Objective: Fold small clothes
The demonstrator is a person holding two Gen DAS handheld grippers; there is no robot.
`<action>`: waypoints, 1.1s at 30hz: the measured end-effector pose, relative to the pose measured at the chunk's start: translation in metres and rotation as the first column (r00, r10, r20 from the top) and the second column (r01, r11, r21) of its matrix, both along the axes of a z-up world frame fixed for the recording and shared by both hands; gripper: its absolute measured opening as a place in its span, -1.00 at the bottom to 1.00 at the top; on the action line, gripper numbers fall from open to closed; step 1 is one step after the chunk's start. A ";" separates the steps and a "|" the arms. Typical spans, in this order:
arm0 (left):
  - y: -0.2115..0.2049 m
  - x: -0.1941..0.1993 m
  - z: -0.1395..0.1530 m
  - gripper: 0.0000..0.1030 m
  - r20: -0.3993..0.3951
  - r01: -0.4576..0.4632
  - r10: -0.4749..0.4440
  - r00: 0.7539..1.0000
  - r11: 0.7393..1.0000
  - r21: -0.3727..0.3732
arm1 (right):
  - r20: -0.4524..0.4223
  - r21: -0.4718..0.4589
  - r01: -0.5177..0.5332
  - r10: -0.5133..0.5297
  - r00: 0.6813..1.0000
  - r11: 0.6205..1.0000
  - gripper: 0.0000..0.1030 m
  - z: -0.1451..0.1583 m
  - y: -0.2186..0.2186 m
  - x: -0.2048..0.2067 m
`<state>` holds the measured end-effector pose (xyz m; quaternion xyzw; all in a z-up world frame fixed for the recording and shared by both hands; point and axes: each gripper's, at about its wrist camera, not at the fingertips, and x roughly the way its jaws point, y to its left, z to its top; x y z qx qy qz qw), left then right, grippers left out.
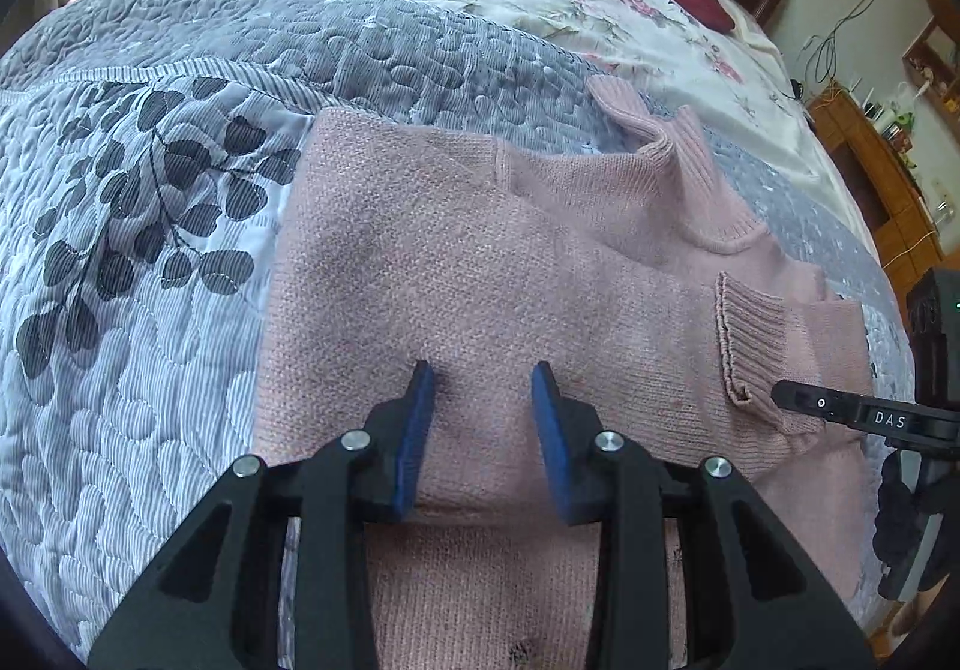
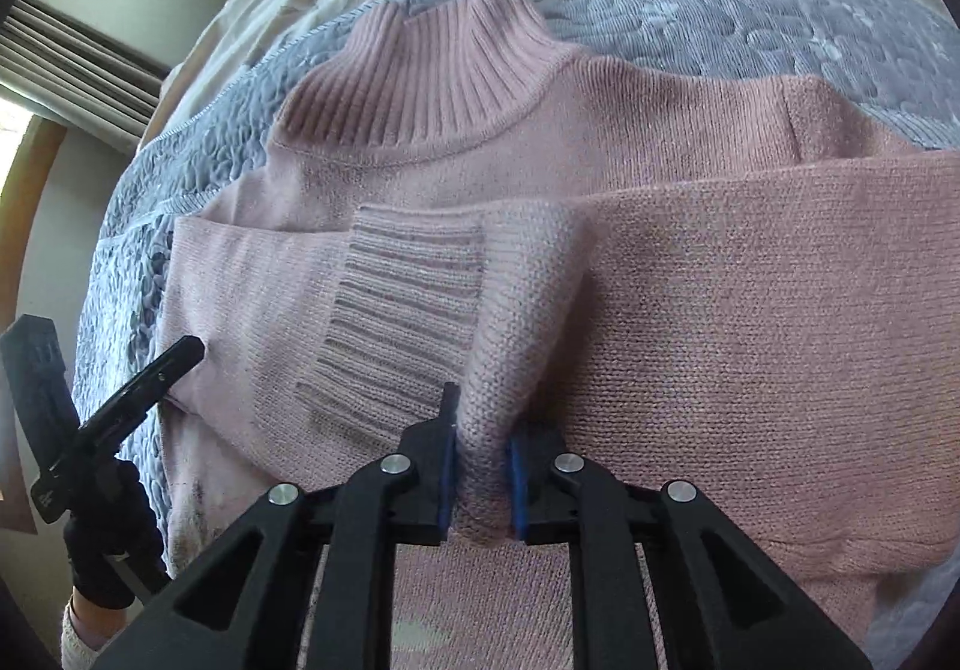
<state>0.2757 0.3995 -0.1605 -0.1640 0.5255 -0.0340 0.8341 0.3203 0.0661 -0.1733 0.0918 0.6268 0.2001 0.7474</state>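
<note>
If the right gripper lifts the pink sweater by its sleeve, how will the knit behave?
The pink sweater is probably floppy: the sleeve bunches into a soft ridge where the right gripper pinches it. It will likely drape and drag rather than hold shape. The coarse knit should grip the pads, so slipping seems unlikely.

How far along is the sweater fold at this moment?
Done: the pink sweater lies flat on the grey quilt, one sleeve folded across the body. In hand: the right tool pinches a sleeve fold beside the ribbed cuff; the left tool hovers open. Left: the body looks unfolded.
</note>
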 end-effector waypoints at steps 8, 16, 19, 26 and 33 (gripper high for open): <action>-0.006 -0.004 0.031 -0.23 0.053 0.028 -0.030 0.998 0.999 0.024 | 0.173 -0.103 -0.073 0.090 0.981 0.992 -0.20 0.060 0.011 -0.022; -0.022 0.004 0.015 -0.20 -0.005 0.058 -0.058 0.998 0.998 -0.001 | 0.131 -0.188 -0.256 0.283 0.950 0.948 -0.06 0.040 0.086 -0.033; -0.019 0.004 0.004 -0.20 -0.015 0.052 -0.053 0.998 0.998 -0.020 | 0.109 -0.260 -0.253 0.288 0.951 0.932 -0.05 0.021 0.094 -0.032; -0.019 0.003 0.001 -0.20 -0.015 0.056 -0.056 0.998 0.998 -0.024 | 0.125 -0.230 -0.208 0.241 0.962 0.951 -0.84 0.026 0.073 -0.023; -0.019 0.003 0.000 -0.20 -0.012 0.044 -0.045 0.999 0.999 -0.025 | 0.169 -0.049 -0.064 0.071 0.983 0.997 -0.85 0.068 0.002 -0.024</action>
